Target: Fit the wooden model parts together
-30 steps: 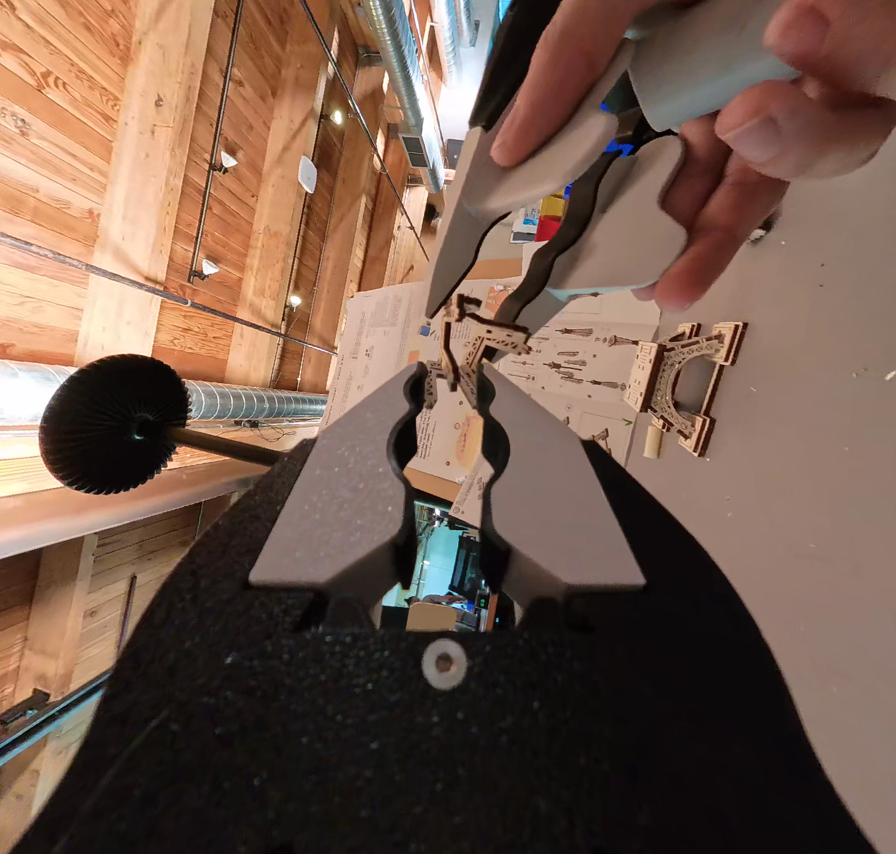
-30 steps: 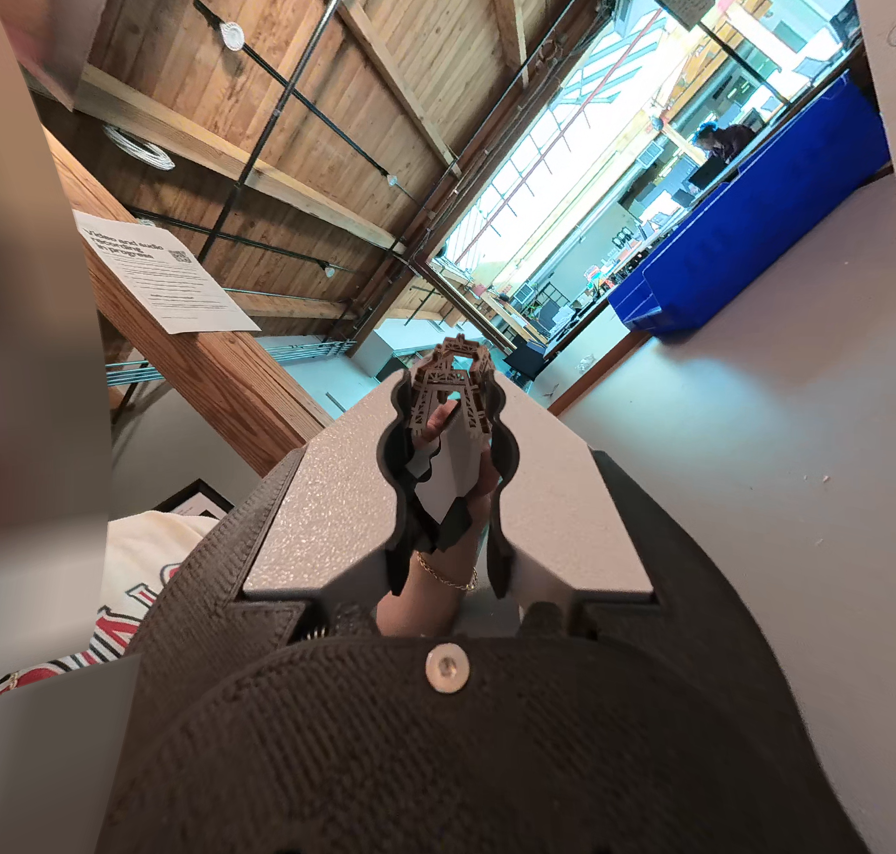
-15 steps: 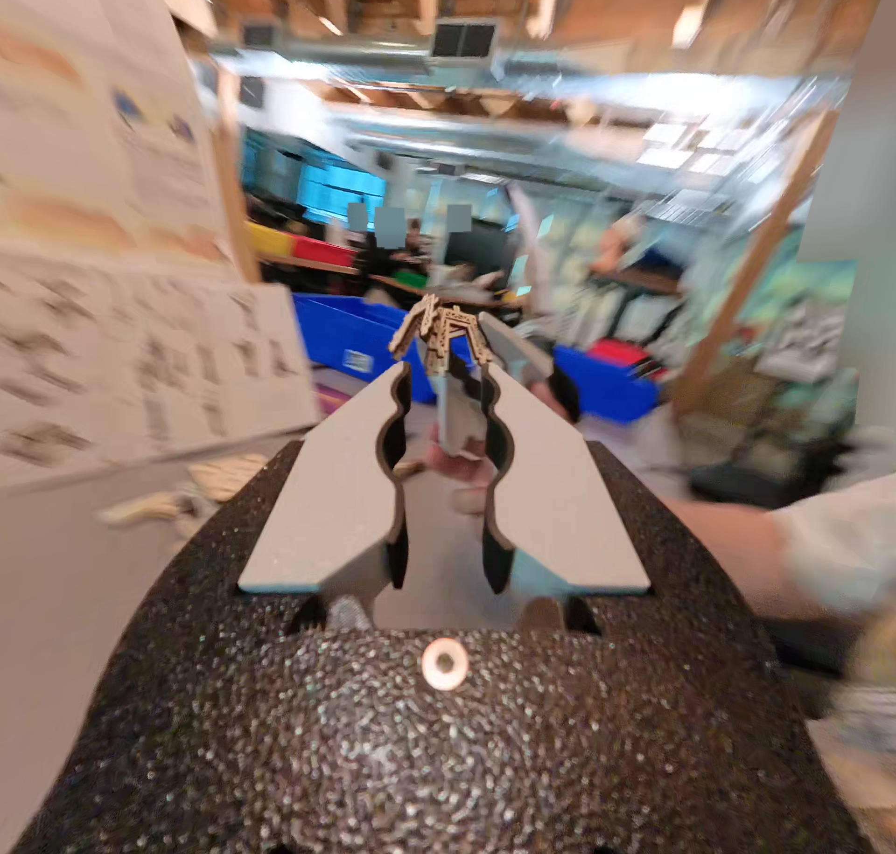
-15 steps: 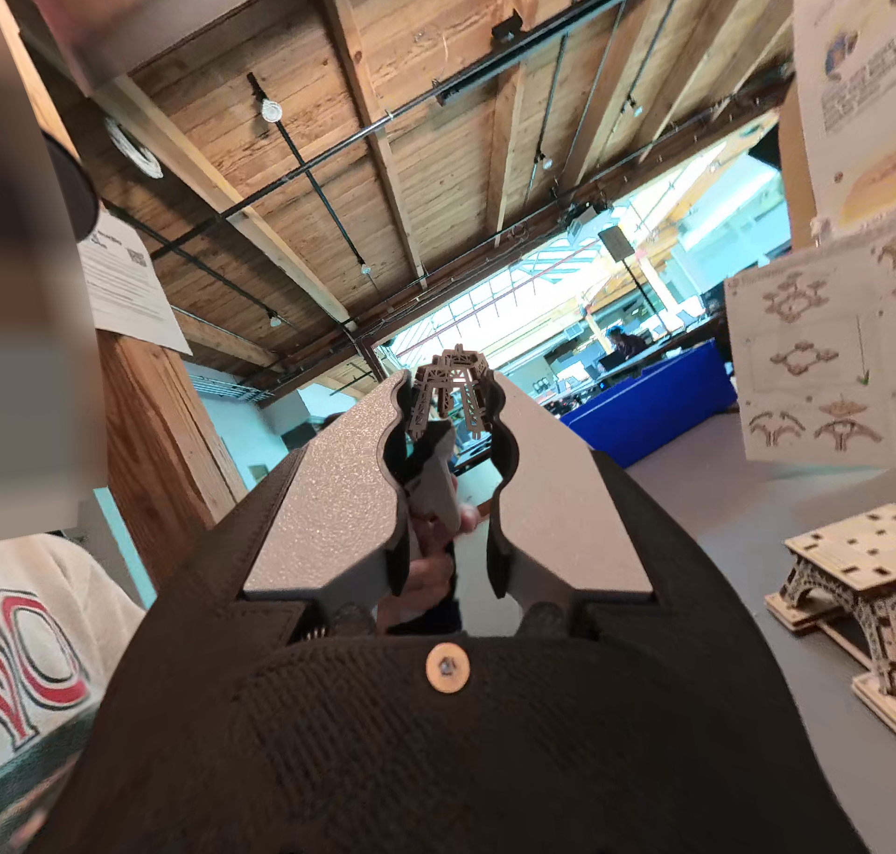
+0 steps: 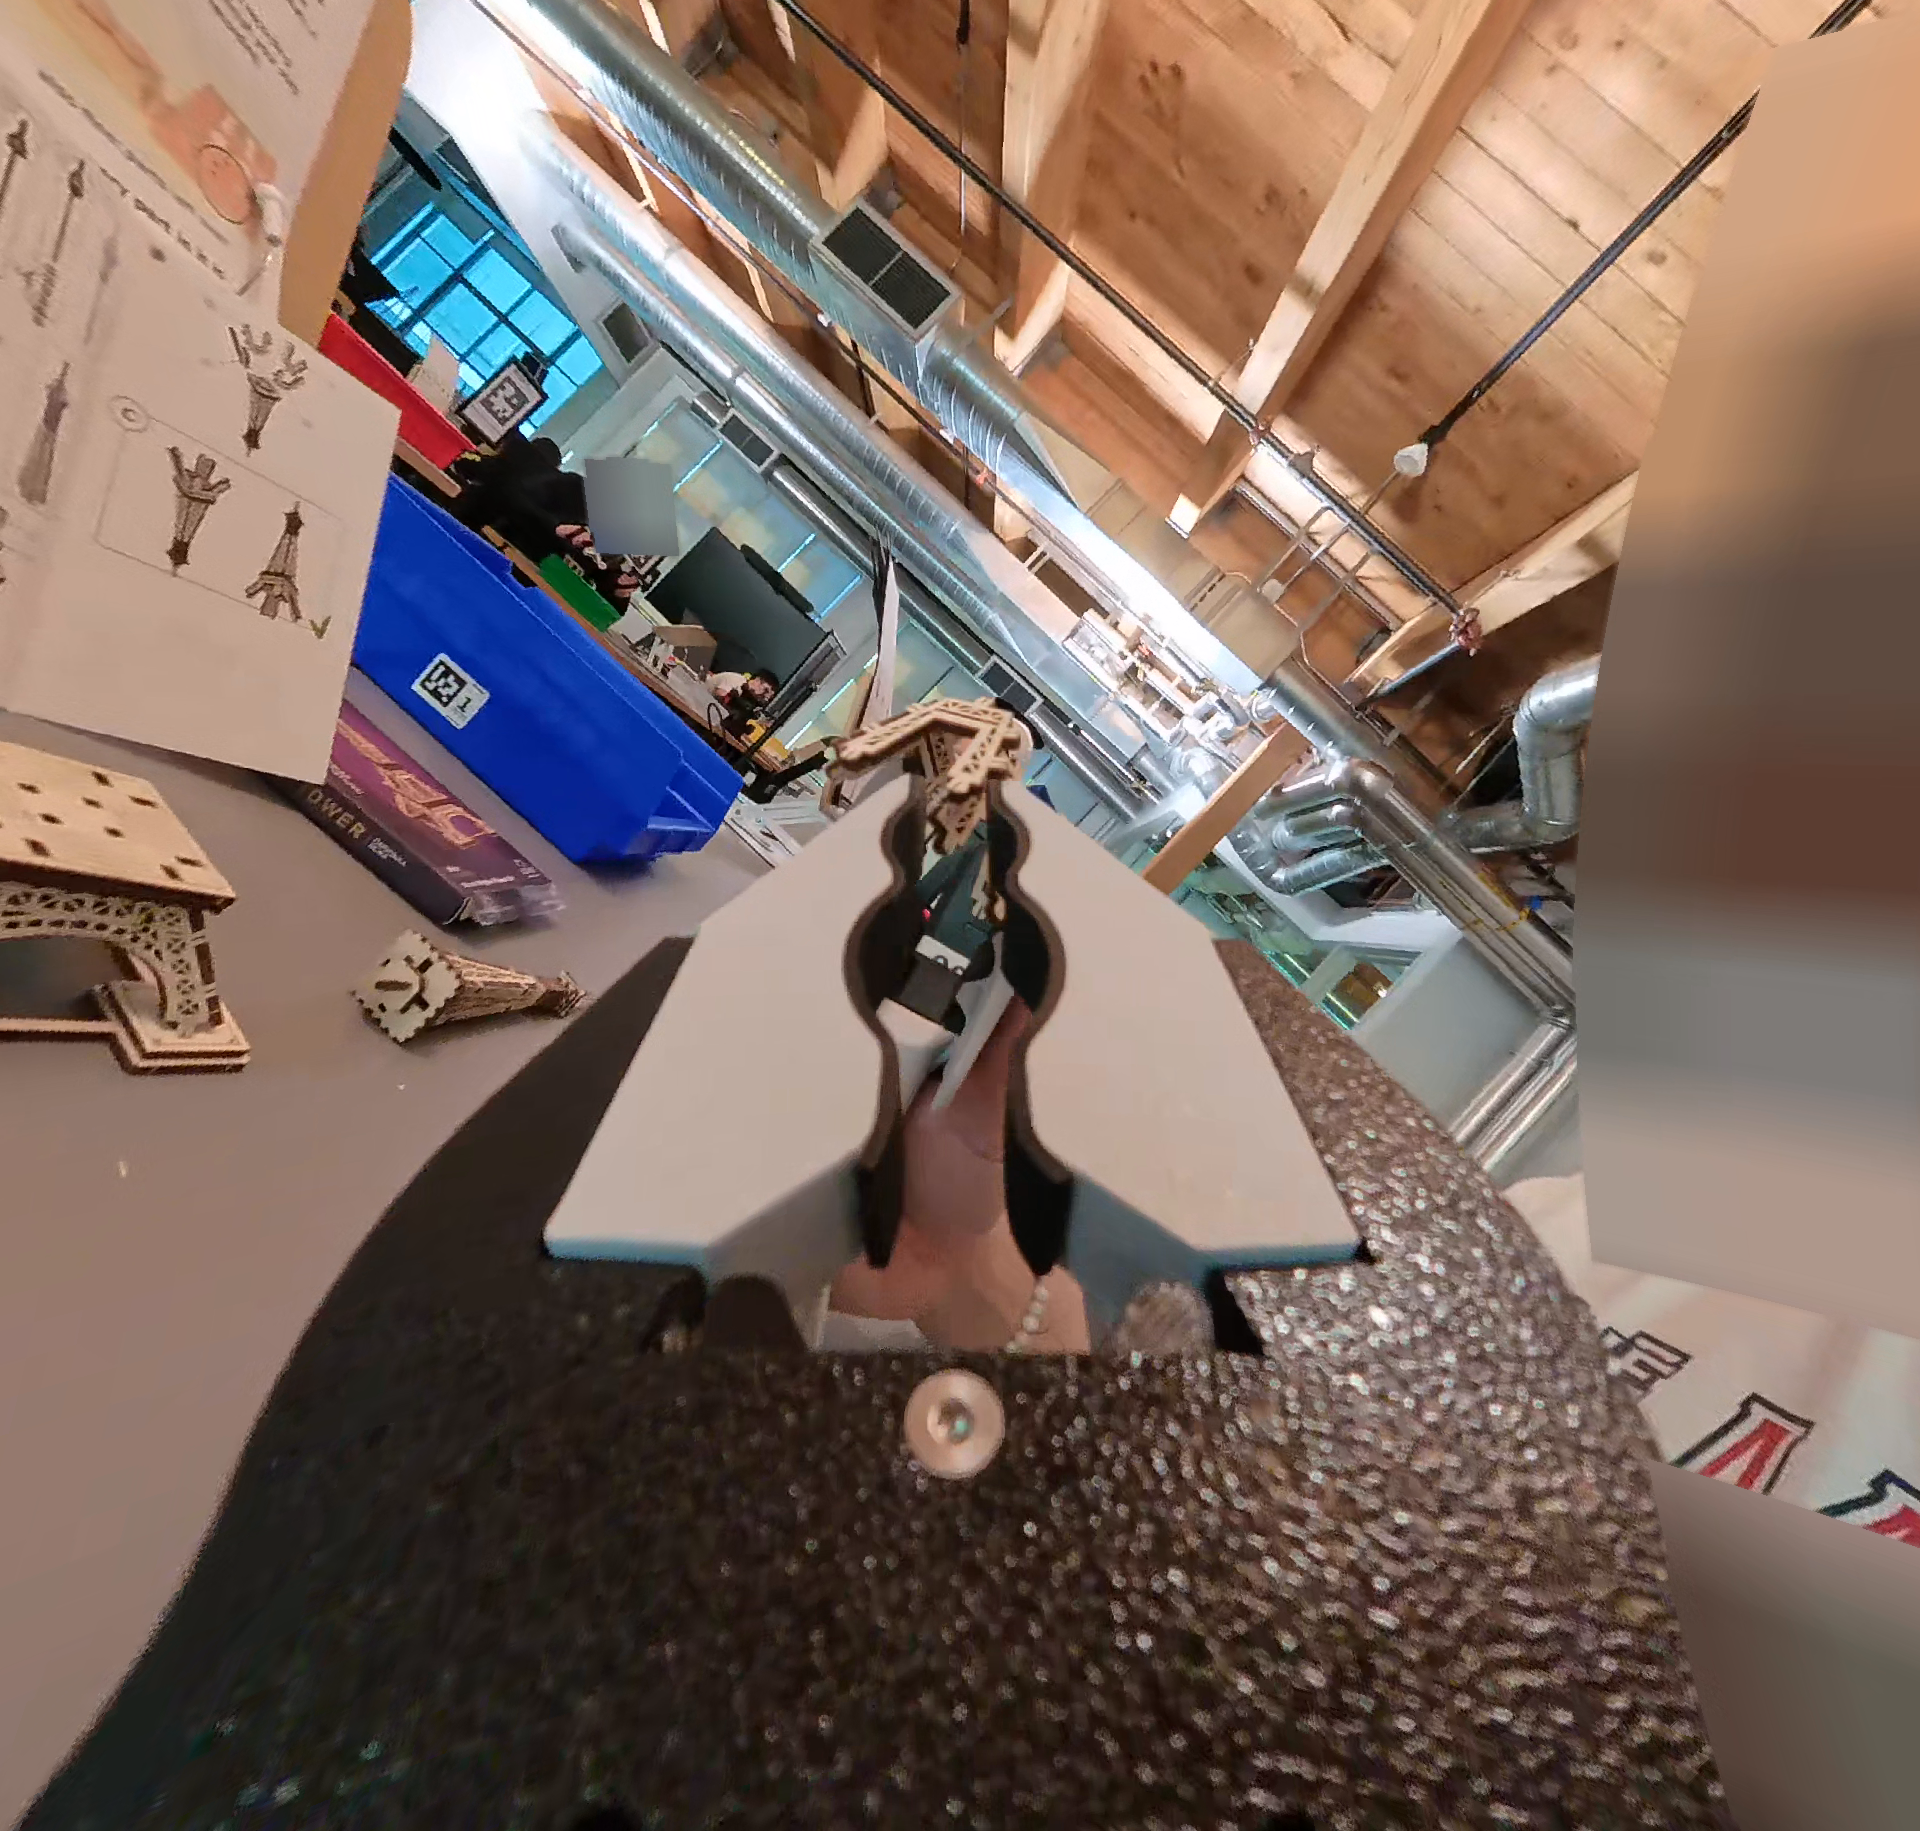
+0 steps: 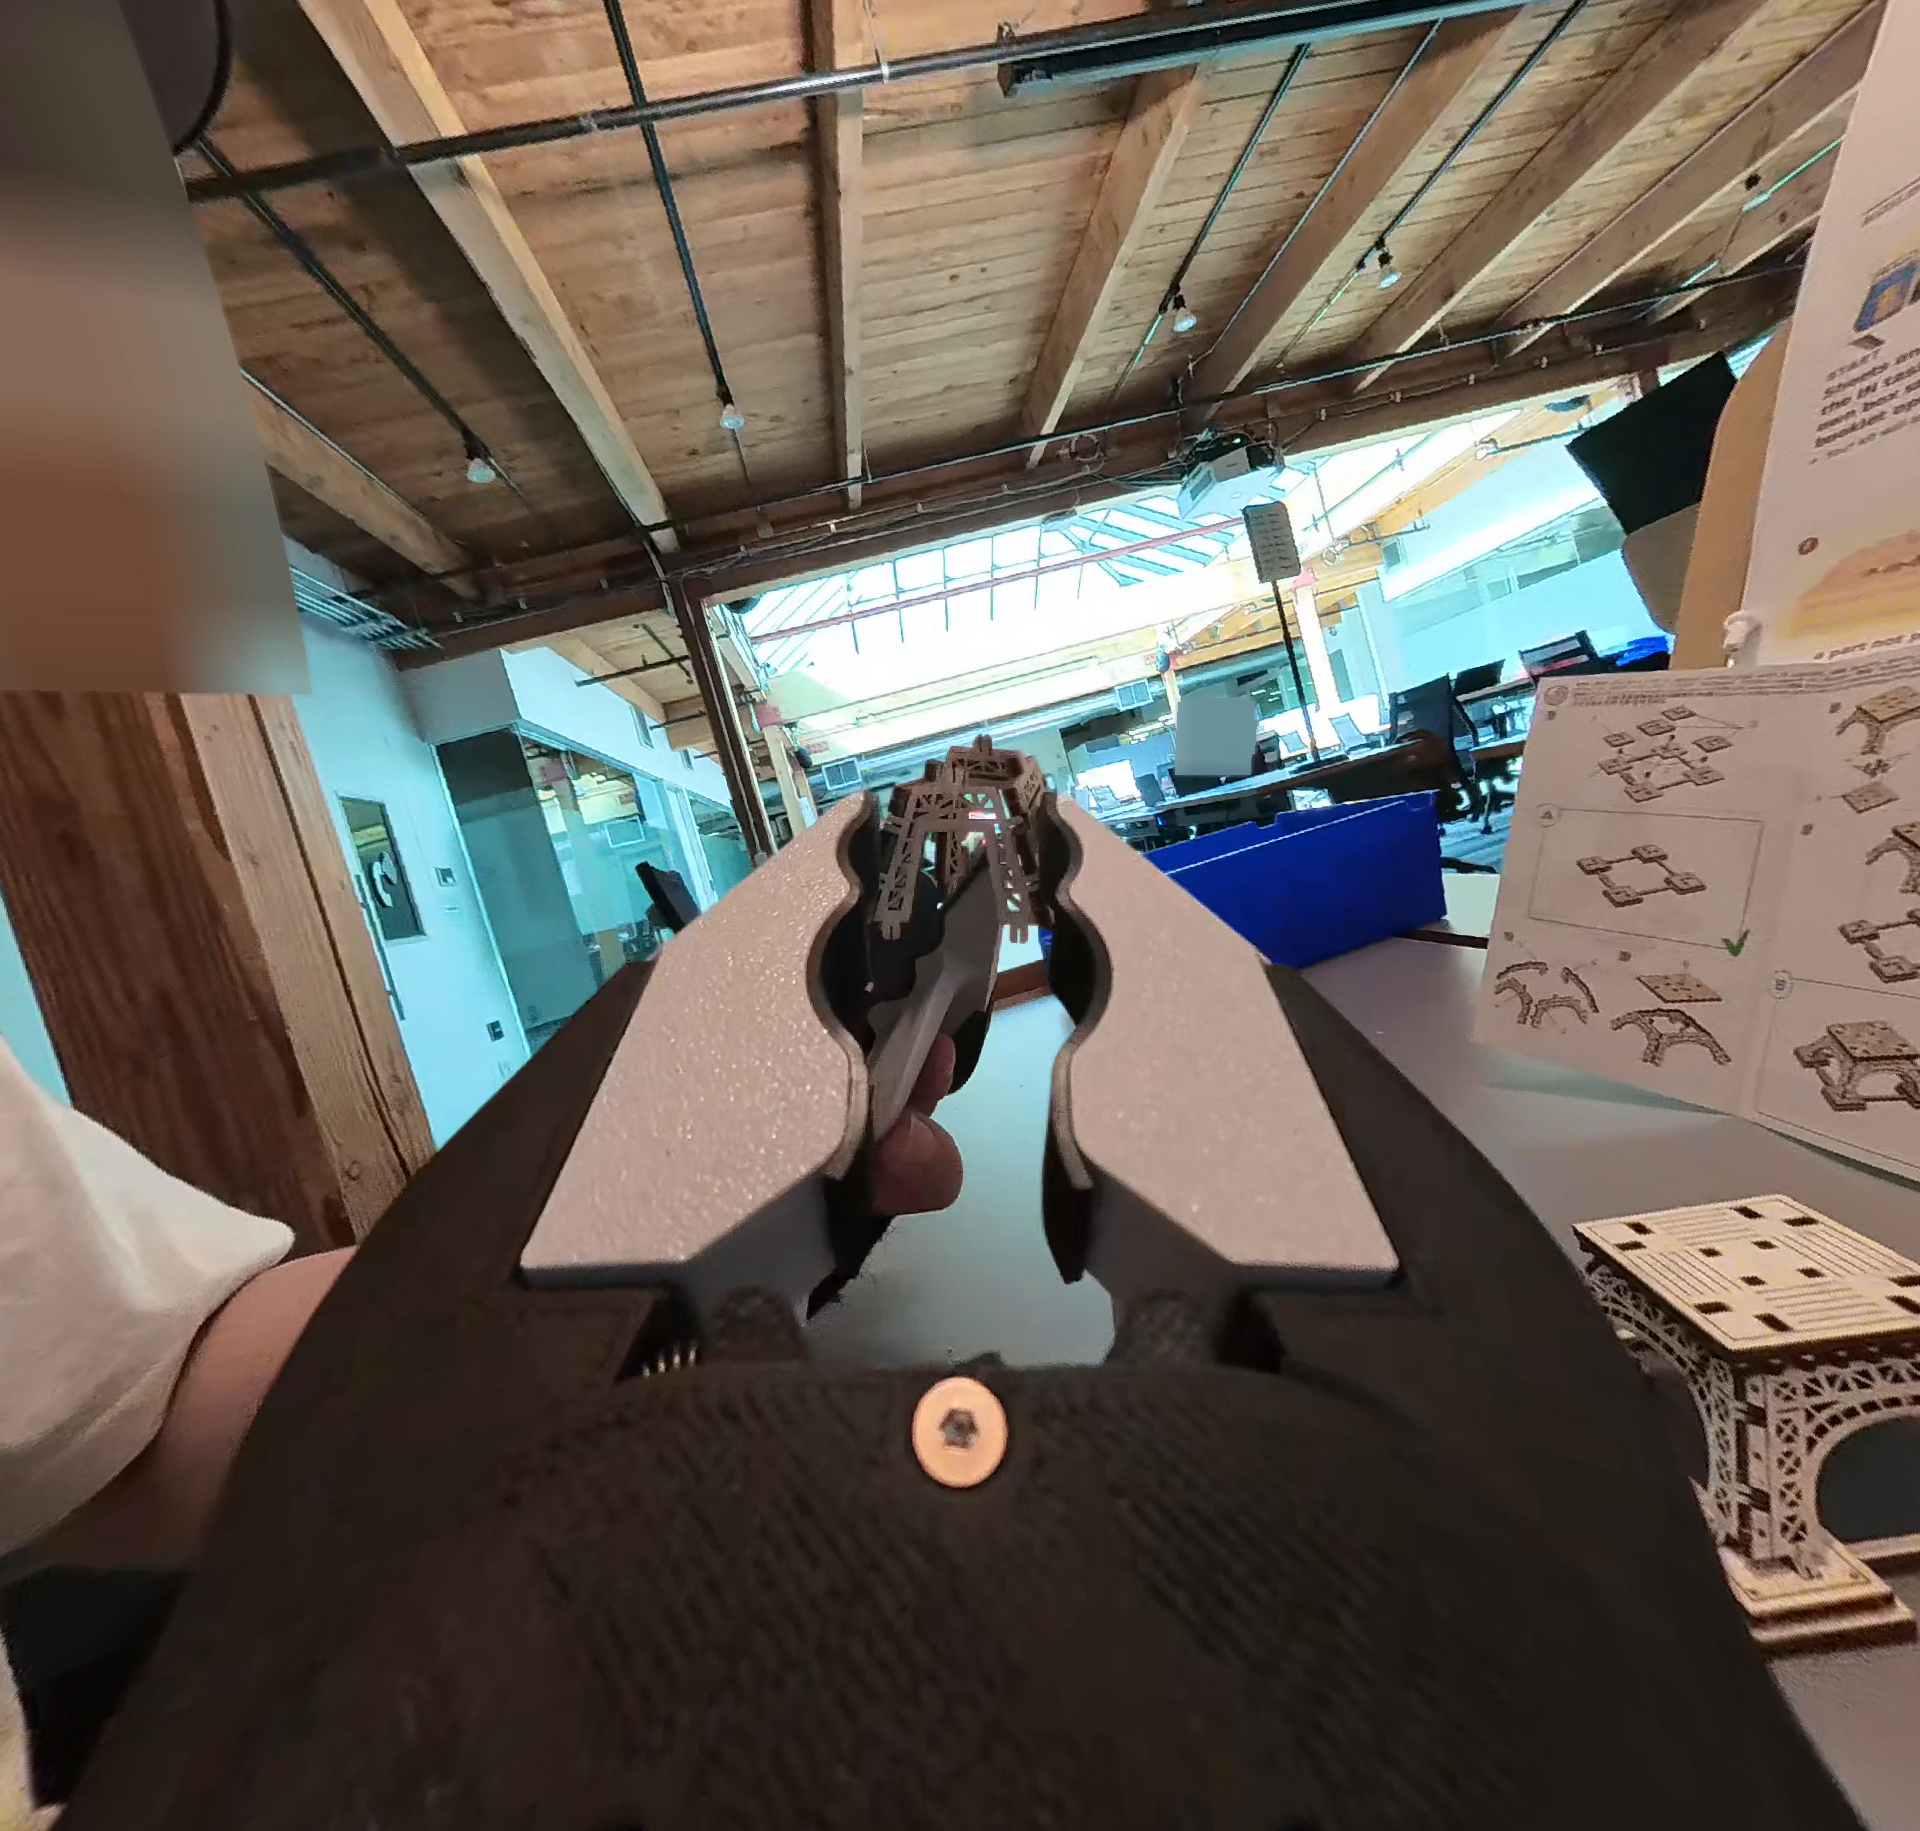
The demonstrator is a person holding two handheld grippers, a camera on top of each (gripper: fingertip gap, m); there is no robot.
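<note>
Pale laser-cut wood is showing at both tips: the left gripper [image 5: 951, 805] and the right gripper [image 6: 966, 846] are each pinching the same small lattice tower section [image 6: 966, 825] in the air, above the grey worktop [image 5: 156, 1210] where the arched base [image 6: 1766, 1366] is standing.

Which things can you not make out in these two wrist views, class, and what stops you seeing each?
- Small lattice piece: its lower end sits between the left gripper fingers; in the right wrist view the right gripper fingers cover its sides.
- Arched tower base: cut off by the right wrist view's right edge.
- Spire section on the table: too small to show its joints.
- Person holding the grippers: covered by mosaic patches in both views.
</note>
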